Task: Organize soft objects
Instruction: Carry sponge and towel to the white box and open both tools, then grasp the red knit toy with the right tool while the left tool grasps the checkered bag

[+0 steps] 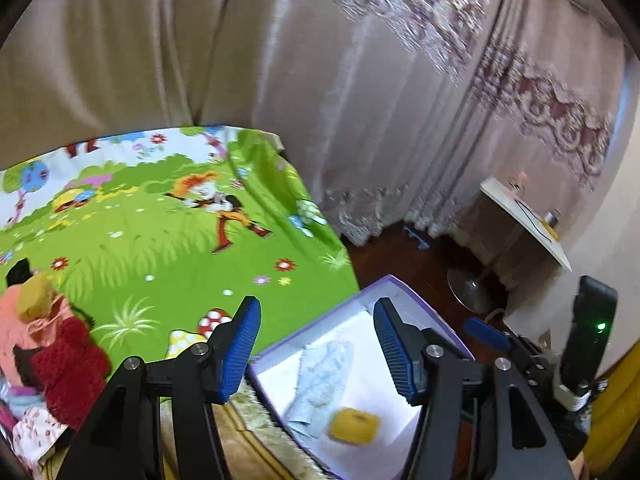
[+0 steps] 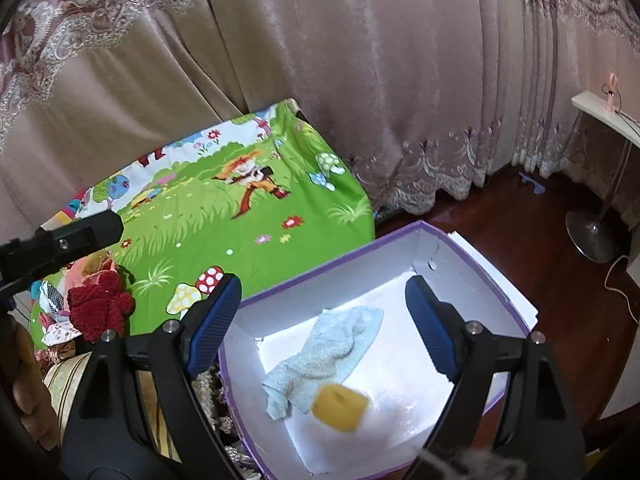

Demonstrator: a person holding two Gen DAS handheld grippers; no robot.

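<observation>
Blue-padded fingers of my left gripper (image 1: 316, 352) fill the foreground of the left wrist view, standing apart with nothing between them. Below and between them lies a white box with a purple rim (image 1: 404, 284), set on a dark wooden floor (image 1: 400, 252). Inside the box, a pale blue towel (image 1: 320, 384) lies crumpled, and a yellow soft piece (image 1: 354, 426), blurred, sits at its near end, just beside the towel or touching it.

Fingers of my right gripper (image 2: 324, 320) likewise stand wide apart and hold nothing; the same box (image 2: 496, 292), towel (image 2: 332, 356) and yellow piece (image 2: 340, 406) appear beneath them.

To the left of both tools spreads a green cartoon-printed cloth (image 1: 160, 248). At its near left edge rests a heap of soft things: a dark red knitted item (image 1: 72, 368) in front, with pink and yellow fabrics (image 1: 32, 304) behind it. Beyond the cloth hang beige curtains with lace trim (image 1: 320, 80). To the far right stands a white table on a metal pedestal (image 1: 524, 220).
</observation>
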